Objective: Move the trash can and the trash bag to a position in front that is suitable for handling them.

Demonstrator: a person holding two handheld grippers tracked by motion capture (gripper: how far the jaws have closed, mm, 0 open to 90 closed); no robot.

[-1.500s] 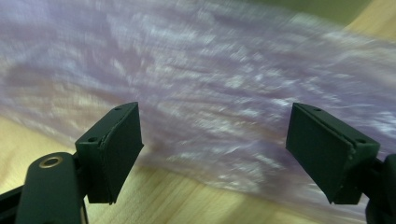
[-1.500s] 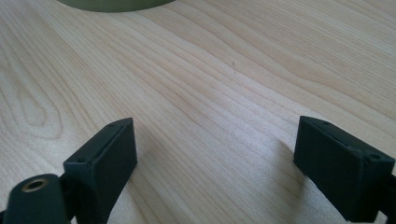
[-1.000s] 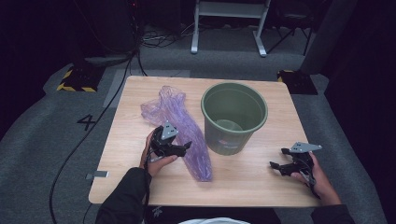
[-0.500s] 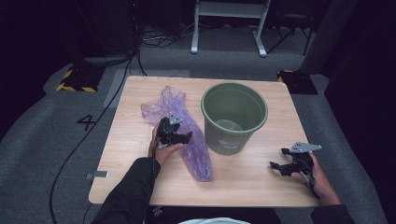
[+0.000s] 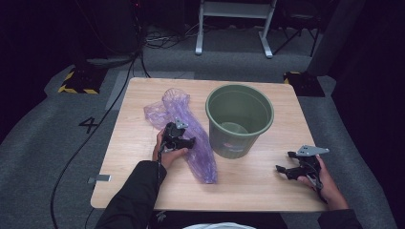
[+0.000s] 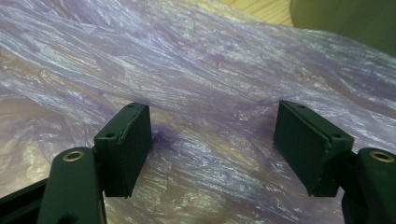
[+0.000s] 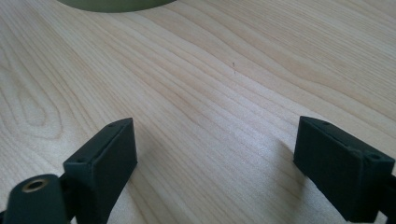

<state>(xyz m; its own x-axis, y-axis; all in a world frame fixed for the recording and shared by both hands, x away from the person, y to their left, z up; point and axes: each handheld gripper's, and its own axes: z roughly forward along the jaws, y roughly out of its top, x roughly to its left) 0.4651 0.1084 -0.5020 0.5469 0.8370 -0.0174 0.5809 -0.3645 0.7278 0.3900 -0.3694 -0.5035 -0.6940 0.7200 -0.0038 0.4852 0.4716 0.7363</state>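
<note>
Item: purple plastic bag (image 5: 191, 138), crumpled, lying left of centre in the high view, long axis running from upper left toward the lower middle, just beside the green bucket (image 5: 239, 119). We noted the left gripper (image 5: 184, 141) sitting directly on the bag's midsection, jaws spread but just closing in, film between the pads (image 6: 126, 144) and not yet pinched. The right gripper (image 5: 286, 169) rested at lower right over bare table (image 7: 224, 93), jaws apart, empty, well apart from the bag.

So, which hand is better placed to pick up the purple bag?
The left. Its claw stands over the purple bag, jaws closing, with plastic between them. The right claw rests open above bare table.
</note>
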